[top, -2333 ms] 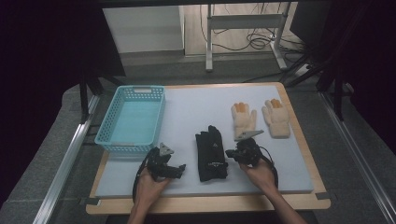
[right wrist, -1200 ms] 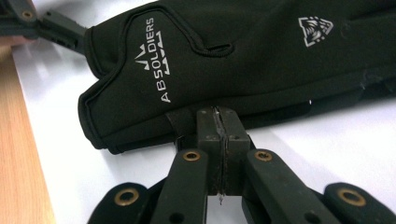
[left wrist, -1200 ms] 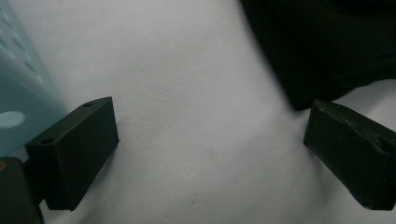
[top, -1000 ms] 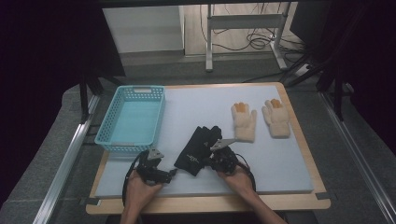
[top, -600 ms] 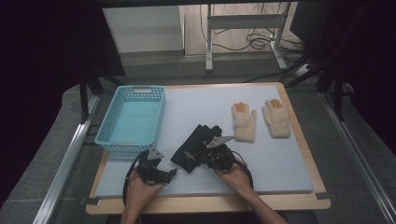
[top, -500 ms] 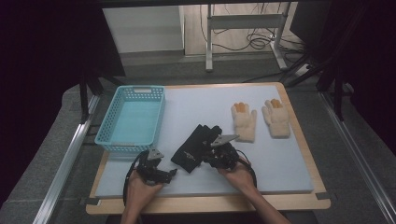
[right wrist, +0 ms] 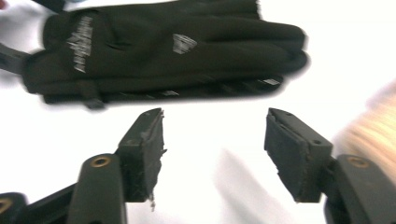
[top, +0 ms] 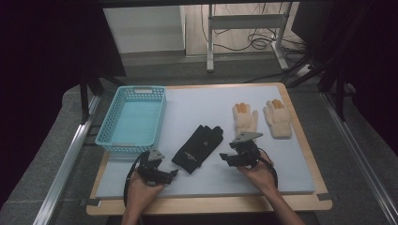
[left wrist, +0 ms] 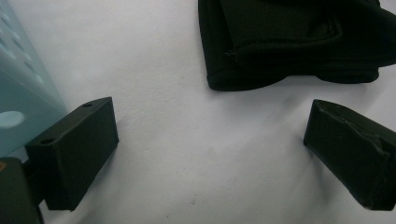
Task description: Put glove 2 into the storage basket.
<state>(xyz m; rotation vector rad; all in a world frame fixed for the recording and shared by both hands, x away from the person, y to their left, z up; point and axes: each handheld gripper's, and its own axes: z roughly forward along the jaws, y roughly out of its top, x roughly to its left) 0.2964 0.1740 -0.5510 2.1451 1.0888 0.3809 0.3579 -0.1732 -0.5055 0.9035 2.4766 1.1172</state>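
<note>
Both forearms enter from the bottom edge of the high view. The left hand [top: 141,190] grips the black two-jaw left gripper [top: 172,173], low and level, its jaws spread wide with nothing between them. The right hand [top: 257,172] carries the black two-jaw right gripper [top: 224,158]; its jaws have just been opening and stand apart, empty.

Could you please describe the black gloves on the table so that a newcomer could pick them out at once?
Start at the pale blue mat, with the turquoise basket at its left. The black gloves lie stacked just right of it, near the front. They are dark with small white print, unlike the cream gloves farther right.
</note>
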